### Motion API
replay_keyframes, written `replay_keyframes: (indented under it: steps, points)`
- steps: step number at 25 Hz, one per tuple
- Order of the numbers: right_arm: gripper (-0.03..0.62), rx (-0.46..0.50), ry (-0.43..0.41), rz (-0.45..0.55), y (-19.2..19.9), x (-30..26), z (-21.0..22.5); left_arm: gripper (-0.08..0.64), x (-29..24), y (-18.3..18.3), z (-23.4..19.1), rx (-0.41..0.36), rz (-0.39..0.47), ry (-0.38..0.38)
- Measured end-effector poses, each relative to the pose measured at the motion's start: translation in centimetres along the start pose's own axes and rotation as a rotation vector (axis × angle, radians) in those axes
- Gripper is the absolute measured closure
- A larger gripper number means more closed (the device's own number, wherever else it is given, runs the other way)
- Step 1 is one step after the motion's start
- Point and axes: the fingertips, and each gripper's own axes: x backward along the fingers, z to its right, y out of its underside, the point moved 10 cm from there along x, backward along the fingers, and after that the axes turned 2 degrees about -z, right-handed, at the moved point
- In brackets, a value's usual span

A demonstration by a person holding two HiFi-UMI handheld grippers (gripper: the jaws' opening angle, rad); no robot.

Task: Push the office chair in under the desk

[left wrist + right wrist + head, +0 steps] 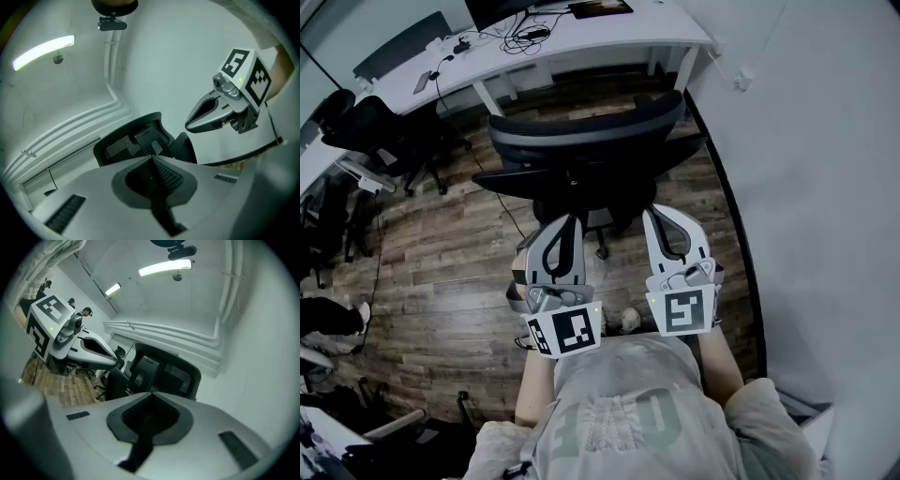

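A black office chair (pixel 581 150) stands on the wood floor, its seat facing the white desk (pixel 609 37) at the top of the head view and its curved backrest (pixel 591 127) toward me. Both grippers are held side by side just behind it. My left gripper (pixel 572 221) is shut and empty, its tip close to the chair's back; whether it touches I cannot tell. My right gripper (pixel 656 212) is also shut and empty. The left gripper view looks up at the mesh backrest (pixel 136 140) past its shut jaws (pixel 152 159). The right gripper view shows the backrest (pixel 164 373) beyond its own shut jaws (pixel 150 397).
A white wall (pixel 825 187) runs close along the right of the chair. Other black chairs (pixel 375 131) stand at the left by a second desk. Cables (pixel 516 37) and a dark tablet (pixel 600 9) lie on the desk. My shoe (pixel 630 319) shows below the grippers.
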Motion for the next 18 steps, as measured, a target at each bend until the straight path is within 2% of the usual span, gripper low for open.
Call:
replay_keyframes:
  steps: [18]
  points:
    - [0.571, -0.022, -0.006, 0.017, 0.33, 0.21, 0.25, 0.546, 0.32, 0.56, -0.47, -0.008, -0.021, -0.013]
